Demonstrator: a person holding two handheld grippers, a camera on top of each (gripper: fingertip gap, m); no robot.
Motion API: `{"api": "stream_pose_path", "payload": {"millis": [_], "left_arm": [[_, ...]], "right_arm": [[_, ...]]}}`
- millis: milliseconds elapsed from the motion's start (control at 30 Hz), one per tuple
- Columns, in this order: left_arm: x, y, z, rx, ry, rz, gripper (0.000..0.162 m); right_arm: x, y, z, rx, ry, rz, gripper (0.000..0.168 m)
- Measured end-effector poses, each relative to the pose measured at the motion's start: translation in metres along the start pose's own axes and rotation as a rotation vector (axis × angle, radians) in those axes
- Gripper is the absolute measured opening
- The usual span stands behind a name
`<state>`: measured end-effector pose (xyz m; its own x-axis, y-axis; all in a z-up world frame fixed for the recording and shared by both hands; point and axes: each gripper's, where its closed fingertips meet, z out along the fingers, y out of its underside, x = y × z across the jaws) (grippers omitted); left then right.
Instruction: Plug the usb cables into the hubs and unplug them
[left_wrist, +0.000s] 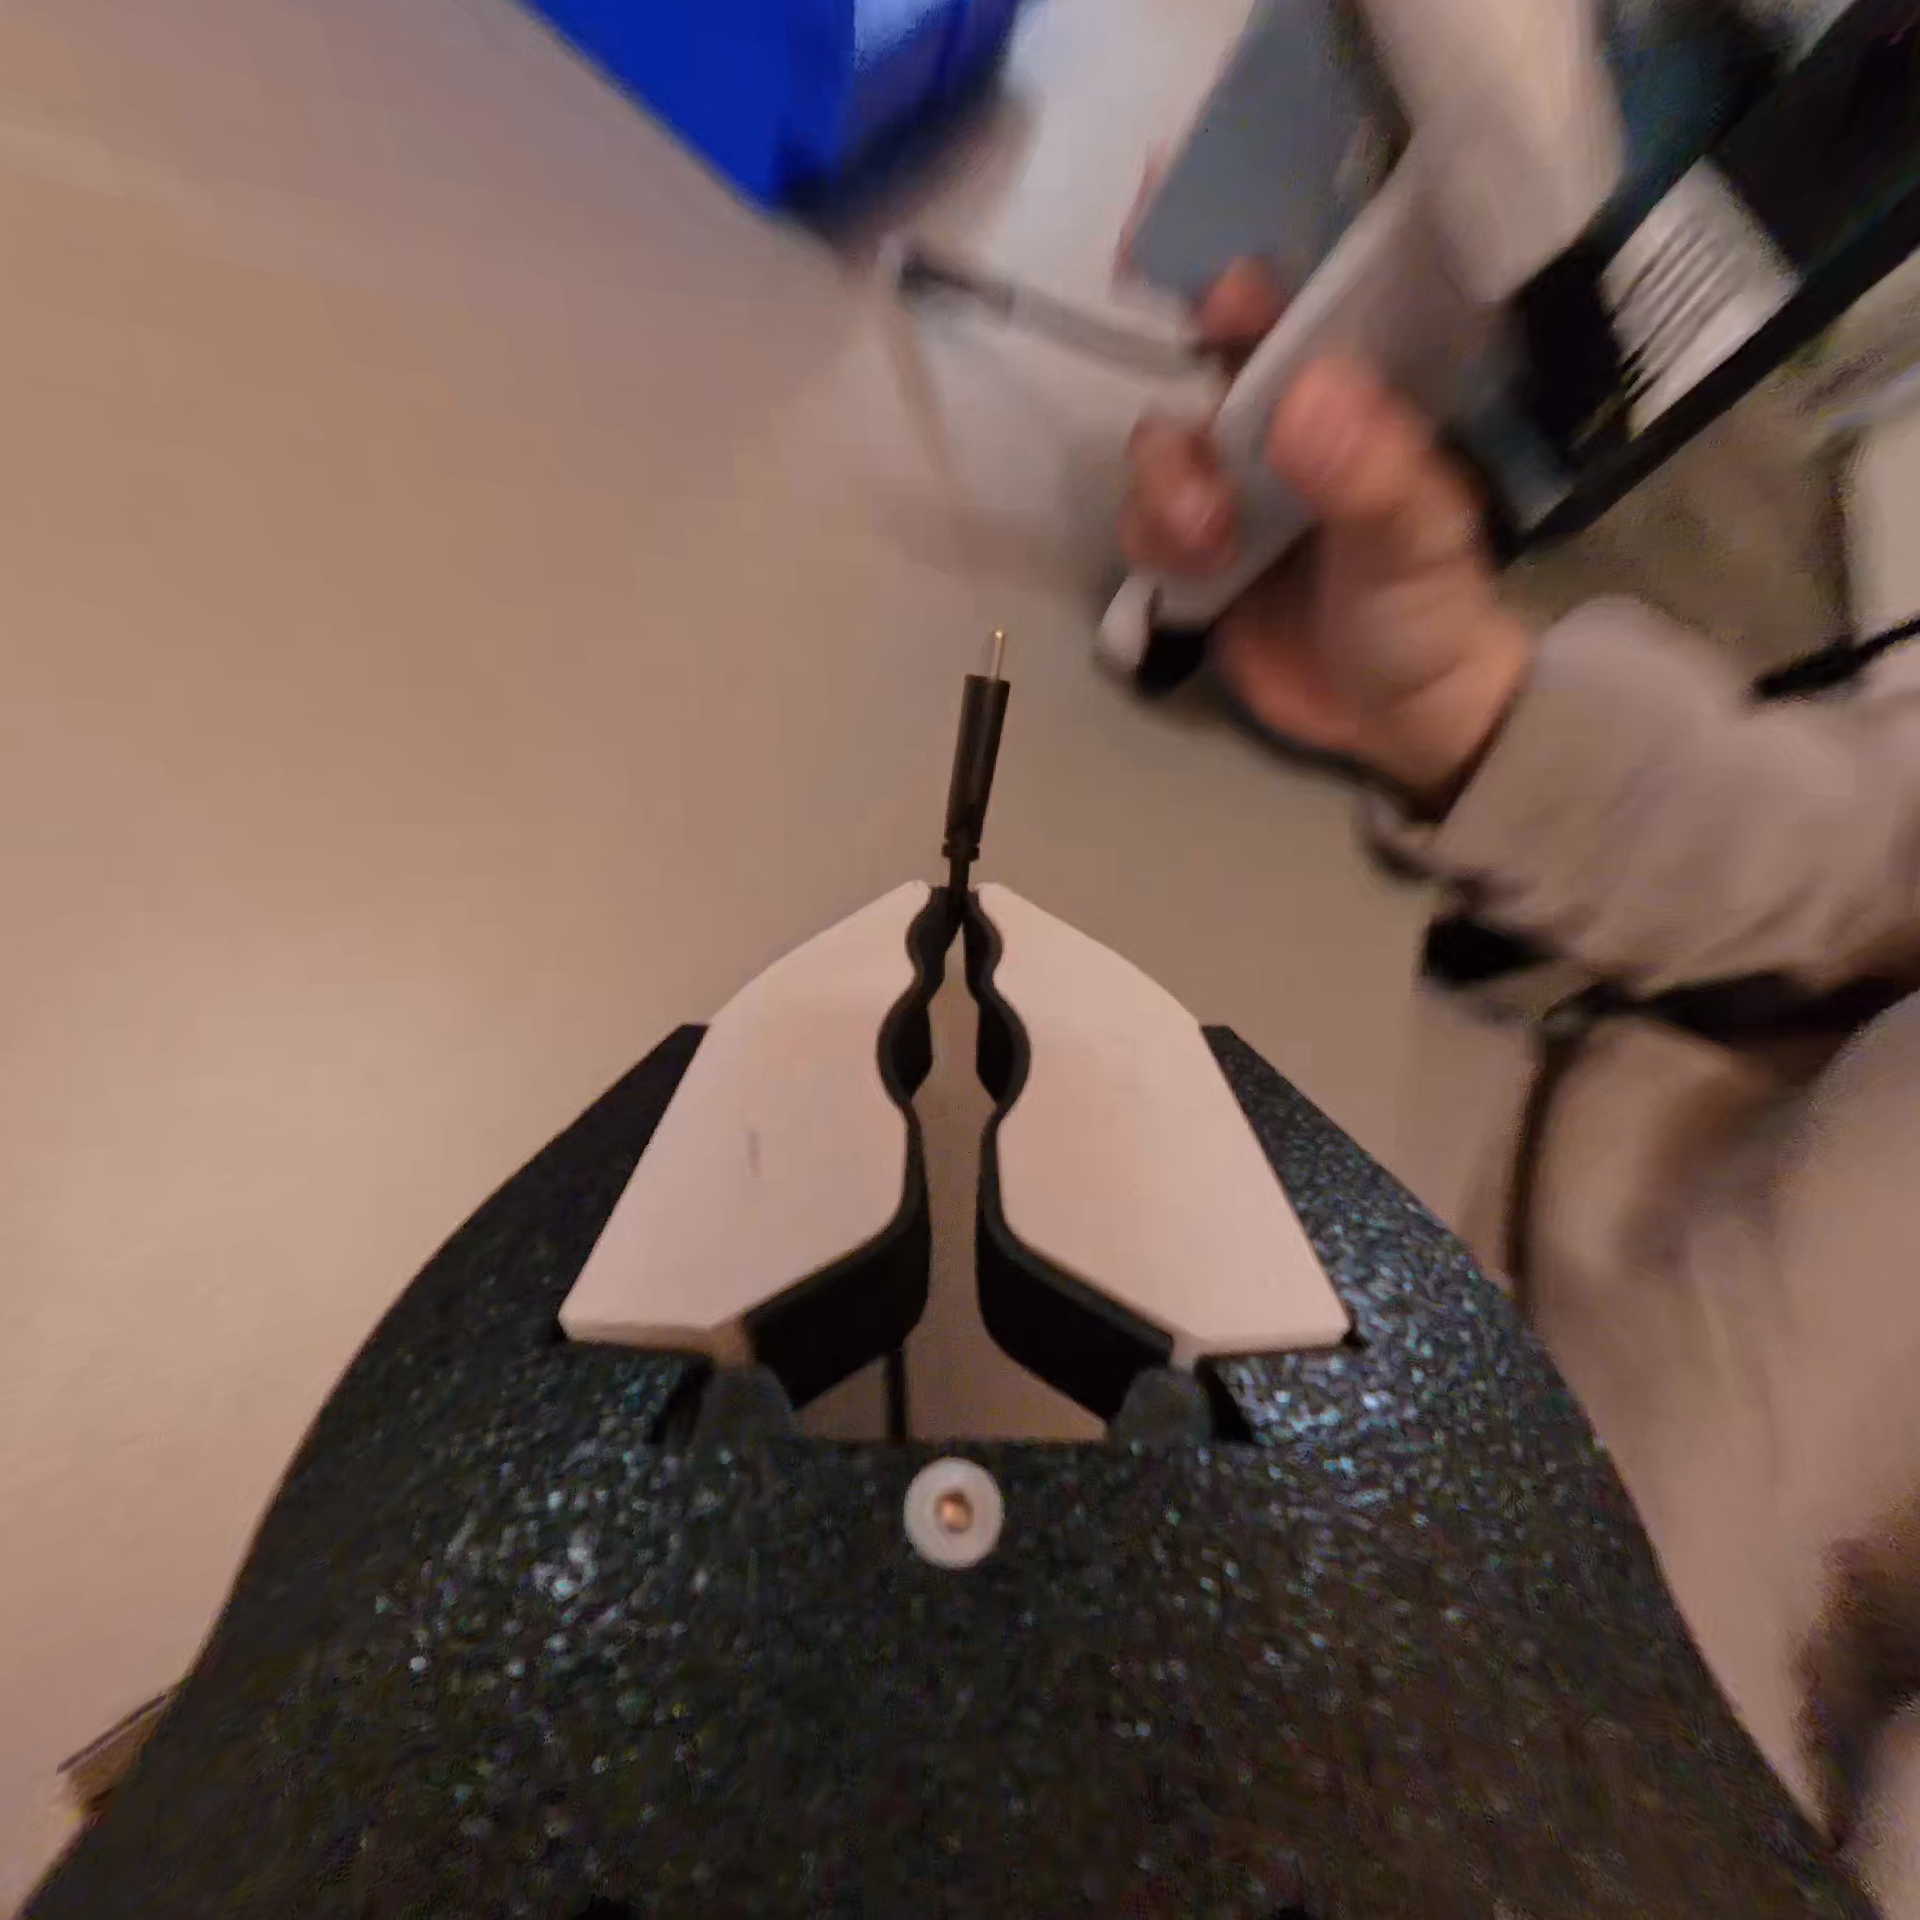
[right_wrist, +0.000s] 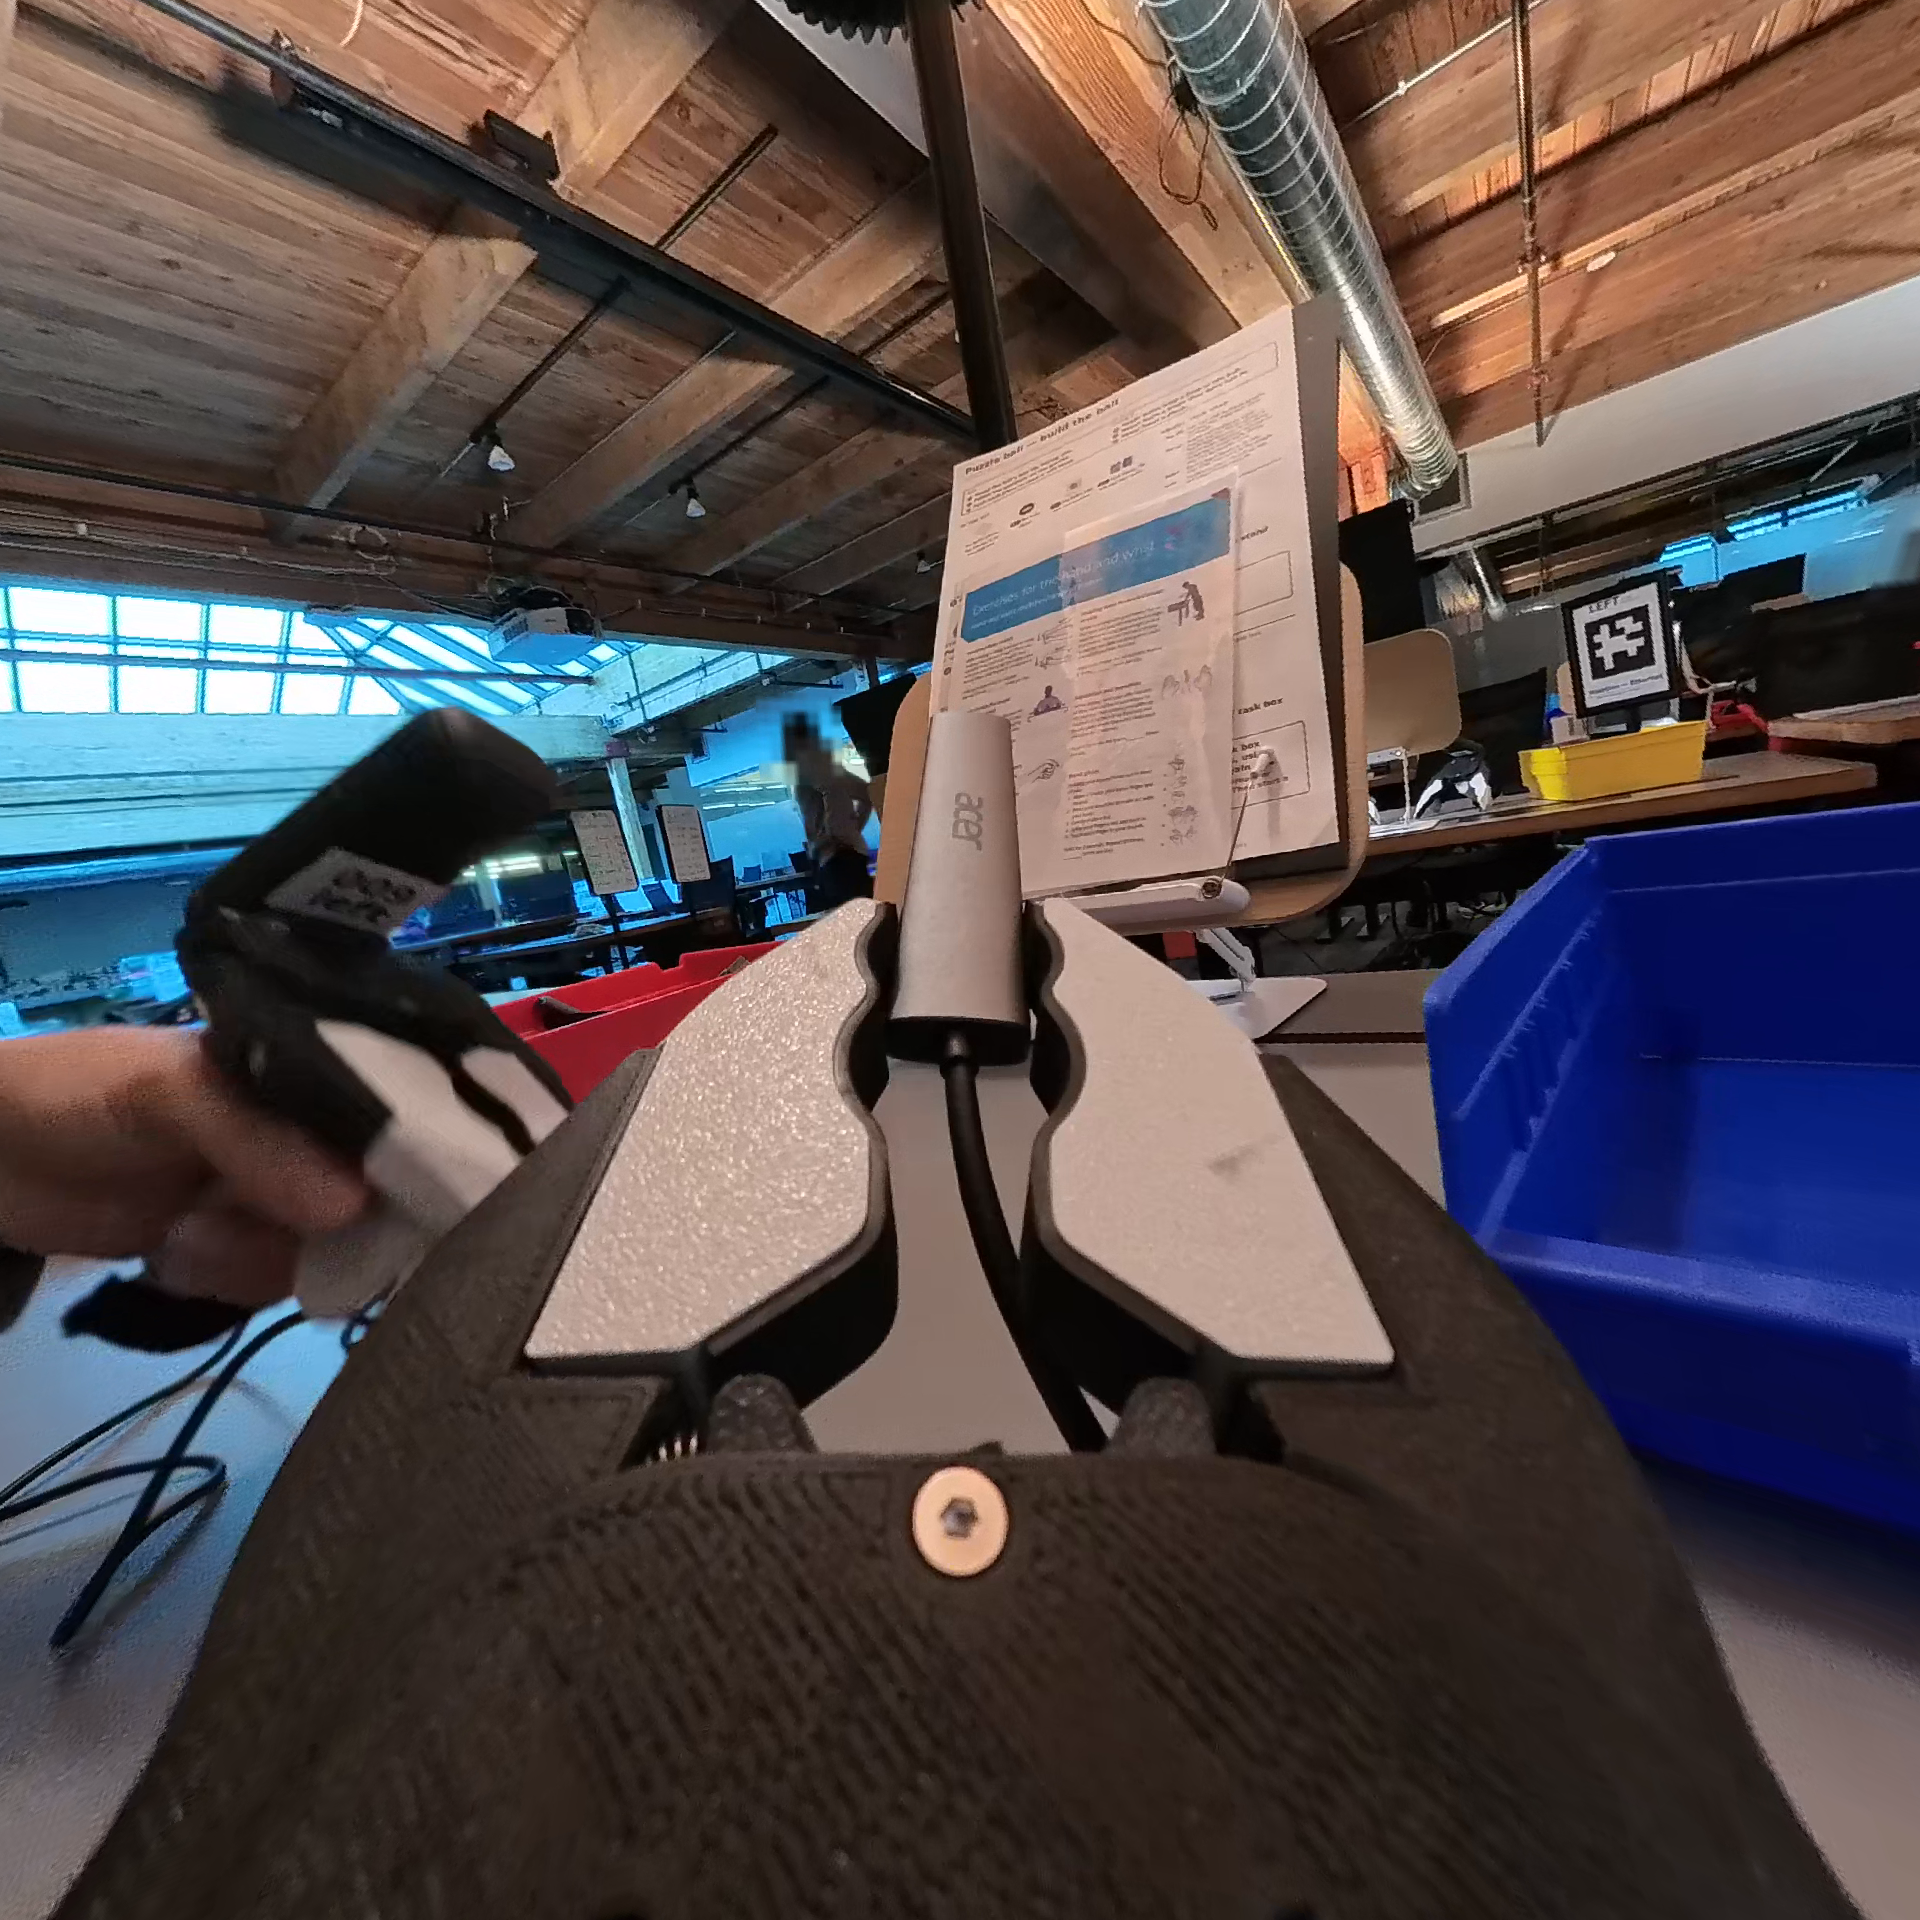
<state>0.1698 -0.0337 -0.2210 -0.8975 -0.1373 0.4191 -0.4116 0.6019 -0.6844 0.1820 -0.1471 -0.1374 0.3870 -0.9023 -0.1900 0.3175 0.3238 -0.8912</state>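
Note:
In the left wrist view my left gripper (left_wrist: 951, 894) is shut on a thin black usb cable just behind its plug (left_wrist: 982, 753). The plug points forward with its small metal tip bare, above the beige table (left_wrist: 364, 623). In the right wrist view my right gripper (right_wrist: 956, 925) is shut on a grey hub (right_wrist: 956, 873), which stands up between the fingers. The hub's black cable (right_wrist: 987, 1195) runs down between the jaws. The right gripper and the hand holding it appear blurred in the left wrist view (left_wrist: 1247, 488). The left gripper appears at the left of the right wrist view (right_wrist: 343, 935).
A blue bin (right_wrist: 1683, 1122) sits on the table to the right, a red bin (right_wrist: 613, 1008) behind the left gripper. A stand with printed sheets (right_wrist: 1132, 665) rises ahead. Loose black cable (right_wrist: 135, 1496) lies on the table at the left. Left tips to right tips: about 15 cm.

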Motion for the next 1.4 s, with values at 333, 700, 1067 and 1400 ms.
{"api": "stream_pose_path", "payload": {"millis": [333,700,1067,1400], "left_arm": [[0.066,-0.194,-0.158,0.663,0.139,0.099,0.002],[0.08,-0.171,-0.157,0.497,0.256,0.038,0.002],[-0.06,0.074,-0.022,-0.314,-0.24,-0.145,0.005],[-0.063,0.057,-0.037,-0.175,-0.648,0.16,0.026]], "right_arm": [[0.0,-0.001,0.0,0.007,0.004,-0.006,0.023],[0.002,-0.003,-0.002,0.02,0.013,0.006,0.023],[-0.002,-0.002,-0.001,0.019,-0.001,-0.024,0.023],[-0.004,-0.001,-0.001,0.011,-0.006,-0.04,0.023]]}}
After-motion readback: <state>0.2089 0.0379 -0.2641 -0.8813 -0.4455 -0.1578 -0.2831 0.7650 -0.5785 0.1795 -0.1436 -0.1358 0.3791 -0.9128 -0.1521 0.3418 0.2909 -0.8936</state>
